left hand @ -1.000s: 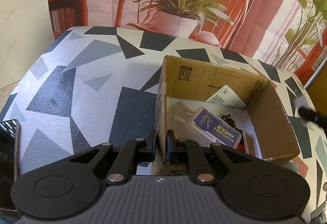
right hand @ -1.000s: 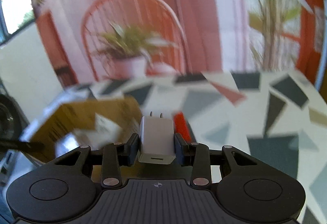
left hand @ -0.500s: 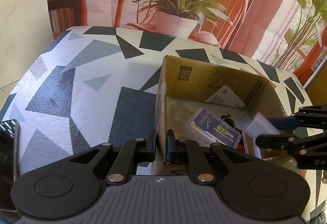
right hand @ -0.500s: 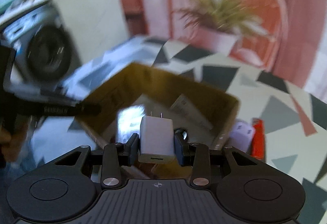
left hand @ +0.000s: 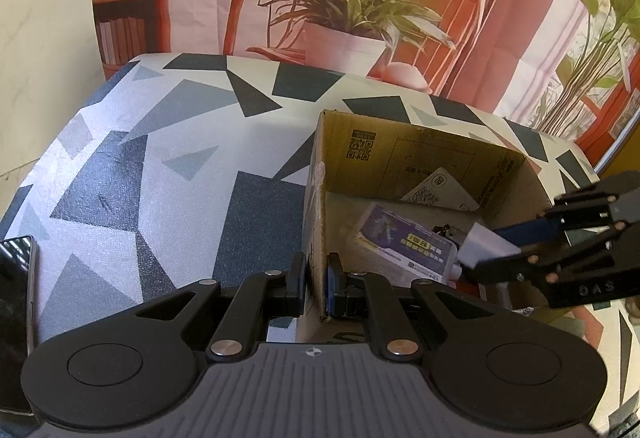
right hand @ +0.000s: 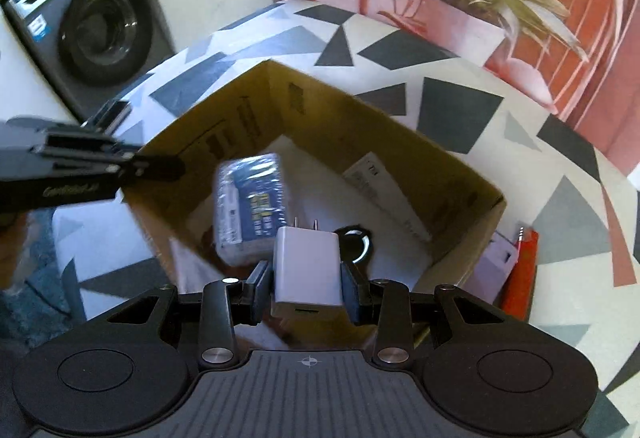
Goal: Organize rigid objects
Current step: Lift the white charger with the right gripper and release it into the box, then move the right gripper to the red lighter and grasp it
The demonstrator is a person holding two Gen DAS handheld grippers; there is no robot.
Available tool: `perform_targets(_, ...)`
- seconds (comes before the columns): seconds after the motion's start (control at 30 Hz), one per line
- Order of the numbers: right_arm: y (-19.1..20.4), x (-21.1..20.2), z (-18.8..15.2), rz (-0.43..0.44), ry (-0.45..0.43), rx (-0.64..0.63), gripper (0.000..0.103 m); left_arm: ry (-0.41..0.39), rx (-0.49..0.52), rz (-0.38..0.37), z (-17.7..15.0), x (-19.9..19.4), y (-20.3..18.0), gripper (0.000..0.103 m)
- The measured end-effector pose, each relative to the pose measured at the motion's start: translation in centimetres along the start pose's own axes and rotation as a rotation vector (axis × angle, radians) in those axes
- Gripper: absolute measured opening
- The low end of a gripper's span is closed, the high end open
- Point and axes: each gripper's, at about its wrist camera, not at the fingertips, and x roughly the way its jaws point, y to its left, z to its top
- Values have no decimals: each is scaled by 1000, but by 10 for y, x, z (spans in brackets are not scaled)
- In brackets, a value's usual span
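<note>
The left tongs (left hand: pixel 316 284) have a matte black body with a grey ribbed panel bearing a small crosshair mark. Two round discs sit in the wide lobes, and silver screws pin the black linkage bars. One finger pad (left hand: pixel 331 288) shows a blue face. The right tongs (right hand: pixel 306 280) have the same build: black shell, ribbed grey centre, silver screws. Seen from the other camera, their side carries pale lettering, perhaps "GAS", too blurred to read.
</note>
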Motion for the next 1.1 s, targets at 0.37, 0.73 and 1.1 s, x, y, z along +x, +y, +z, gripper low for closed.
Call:
perform_targets(0.37, 12, 16, 12, -31, -3, -55, 34, 4, -5, -4, 1, 1, 2, 11)
perform_targets(0.73, 7, 23, 14, -35, -14, -24, 36, 3, -9, -6, 1, 1, 2, 11)
perform_targets(1.1, -24, -48, 11, -140, -263, 19, 49, 3, -10, -5, 1, 1, 3, 11)
